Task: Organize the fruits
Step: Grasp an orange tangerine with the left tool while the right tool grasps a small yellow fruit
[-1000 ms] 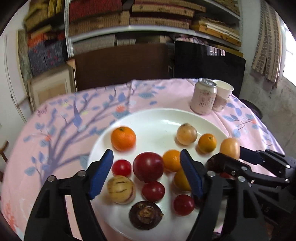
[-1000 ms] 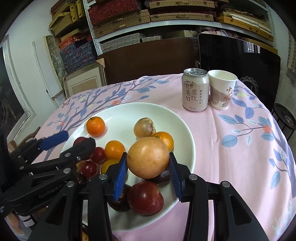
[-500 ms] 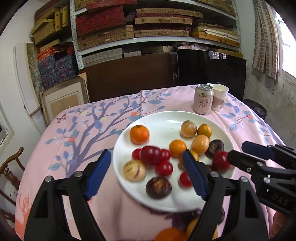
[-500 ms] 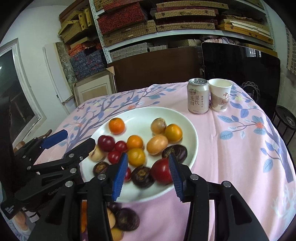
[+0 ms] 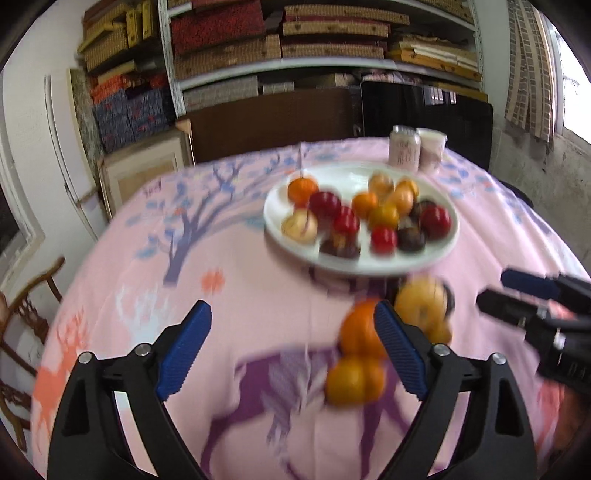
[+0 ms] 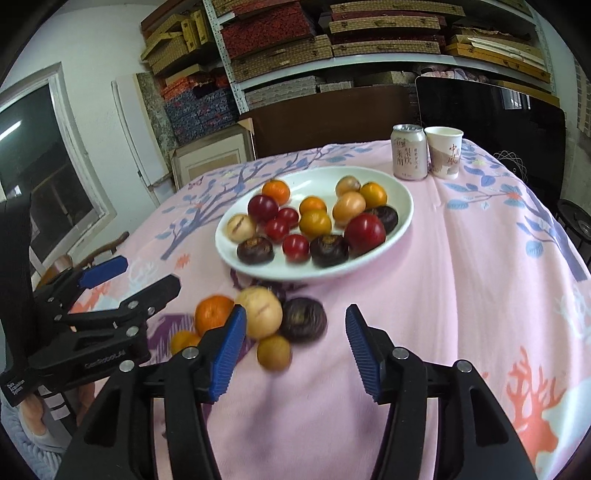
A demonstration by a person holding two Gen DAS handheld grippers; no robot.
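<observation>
Tabletop (image 6: 461, 295): white plate (image 6: 400, 221) of fruit set well ahead of both claws. Loose fruit cluster (image 6: 262, 314), on the cloth before the plate: just ahead-left of the right claw (image 6: 295, 350), nearer it than the left claw (image 5: 291, 347). Both claws opening, nothing between them.

Looks like a lived-in home room doubling as storage. Metal shelving (image 6: 388, 55) along the back wall is stacked with woven and fabric-covered boxes (image 6: 273, 29), more boxes piled at the left. Framed picture (image 6: 210, 158) leans on the floor below. Round table under a pink tree-print tablecloth (image 6: 480, 258), white plate (image 6: 402, 221) of fruit, drink can (image 6: 409, 152) just beside a paper cup (image 6: 444, 152). Carved wooden chair (image 5: 22, 325) at the table edge, window (image 6: 40, 166) on the left wall
</observation>
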